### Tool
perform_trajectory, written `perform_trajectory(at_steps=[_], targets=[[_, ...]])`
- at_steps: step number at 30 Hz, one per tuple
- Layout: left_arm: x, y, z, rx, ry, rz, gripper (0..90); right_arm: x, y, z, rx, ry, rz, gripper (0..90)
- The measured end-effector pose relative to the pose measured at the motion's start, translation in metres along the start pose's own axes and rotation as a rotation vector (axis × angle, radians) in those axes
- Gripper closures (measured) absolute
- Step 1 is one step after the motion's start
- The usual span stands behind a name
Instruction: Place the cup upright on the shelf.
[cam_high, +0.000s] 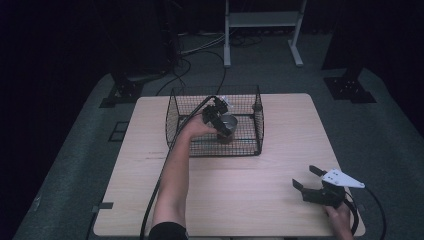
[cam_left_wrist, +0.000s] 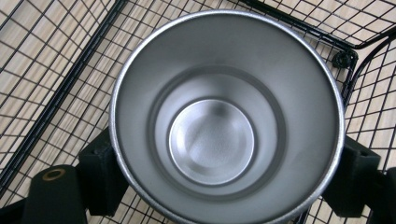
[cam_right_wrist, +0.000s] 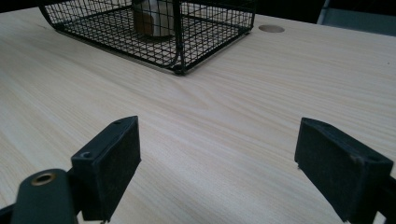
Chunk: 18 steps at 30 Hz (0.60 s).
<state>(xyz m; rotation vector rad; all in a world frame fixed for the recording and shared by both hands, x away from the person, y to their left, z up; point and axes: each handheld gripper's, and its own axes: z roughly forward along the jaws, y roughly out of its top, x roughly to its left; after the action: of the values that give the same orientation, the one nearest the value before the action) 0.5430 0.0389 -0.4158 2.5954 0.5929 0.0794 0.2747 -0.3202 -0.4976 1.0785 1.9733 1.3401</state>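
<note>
Pale wooden table (cam_high: 240, 200) on a grey floor, dark surroundings, a white metal frame (cam_high: 262, 20) at the far end of the room.

Left forearm (cam_high: 175, 170) reaching up from the near edge, over the front wall of a black wire basket (cam_high: 172, 117) standing at the far middle of the table. Open-topped, mesh floor and mesh walls, rounded at the upper corners.

Left gripper (cam_high: 221, 119) inside that basket, its black cable (cam_high: 155, 195) trailing back along the arm and off the near edge. Jaws pinching a stainless steel cup (cam_high: 228, 124), one black pad at each side of the wall, just below the rim. In the left gripper view, looking straight down into the cup (cam_left_wrist: 212, 140): brushed metal, stepped inner wall, round flat bottom, nothing inside. Basket mesh (cam_left_wrist: 42, 70) and light wood under and around it; a basket corner joint (cam_left_wrist: 344, 58) just beside the rim at upper right. Cannot tell whether standing on the mesh or held just above it.

Right gripper (cam_high: 306, 181) at the near right corner of the table, well apart from the basket, held low over the wood by the right hand (cam_high: 340, 217), grey three-cornered plate (cam_high: 342, 178) on top. Jaws spread wide, nothing between them. In the right gripper view, both black pads (cam_right_wrist: 114, 163) parted over bare tabletop (cam_right_wrist: 219, 130), the basket (cam_right_wrist: 187, 32) farther off at upper left, a round hole (cam_right_wrist: 271, 28) in the table beyond its corner.
</note>
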Motion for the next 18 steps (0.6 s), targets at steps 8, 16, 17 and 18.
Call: perform_trajectory(at_steps=[8,16,17,18], targets=[[-0.0027,-0.0012,-0.0040,0.005,0.005,0.006,13.3,0.0004,0.0002,0.0003,0.004,-0.001,-0.004,13.6],[-0.0047,0.0006,-0.0054,-0.015,0.014,0.003,9.6,0.0009,0.0002,0.0005,0.007,-0.005,-0.007,13.6],[-0.0048,0.0008,-0.0060,-0.016,0.017,0.004,9.3,0.0010,0.0002,0.0005,0.007,-0.005,-0.007,13.6],[-0.0046,0.0008,-0.0069,-0.021,0.017,0.003,8.8,0.0011,0.0002,0.0005,0.007,-0.005,-0.008,13.6]])
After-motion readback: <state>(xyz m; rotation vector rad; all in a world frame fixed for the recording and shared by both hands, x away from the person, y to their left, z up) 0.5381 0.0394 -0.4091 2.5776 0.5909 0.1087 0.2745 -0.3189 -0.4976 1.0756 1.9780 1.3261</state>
